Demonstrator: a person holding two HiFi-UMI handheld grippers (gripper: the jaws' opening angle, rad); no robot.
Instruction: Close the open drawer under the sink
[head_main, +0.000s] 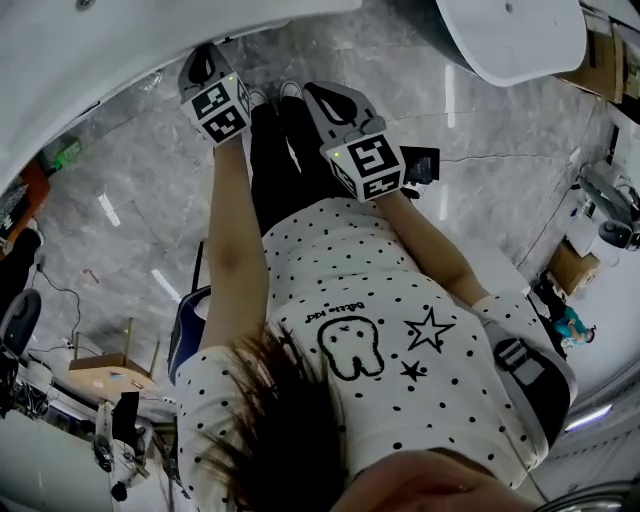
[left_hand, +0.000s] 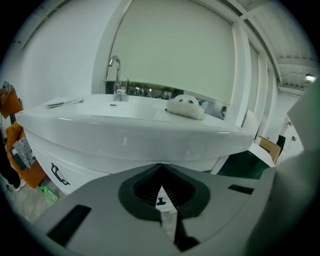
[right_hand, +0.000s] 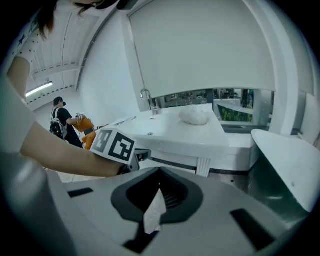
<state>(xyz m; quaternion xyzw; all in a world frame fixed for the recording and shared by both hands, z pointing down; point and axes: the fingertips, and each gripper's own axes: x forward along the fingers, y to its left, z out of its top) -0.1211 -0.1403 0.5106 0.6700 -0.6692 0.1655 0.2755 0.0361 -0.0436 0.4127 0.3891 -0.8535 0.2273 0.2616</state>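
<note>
Two grey grippers are facing one glossy, rounded white sink (left_hand: 130, 131); left gripper (left_hand: 161, 167) and right gripper (right_hand: 160, 172) are pinching shut, empty. One curved white drawer (left_hand: 85, 167), black-handled, is sitting lower left beneath it.

Dim, greenish cast, fisheye bending at edges, dark vignetted corners

White sink top (left_hand: 125, 135): faucet (left_hand: 119, 89), white bundle (left_hand: 186, 107) on it
</note>
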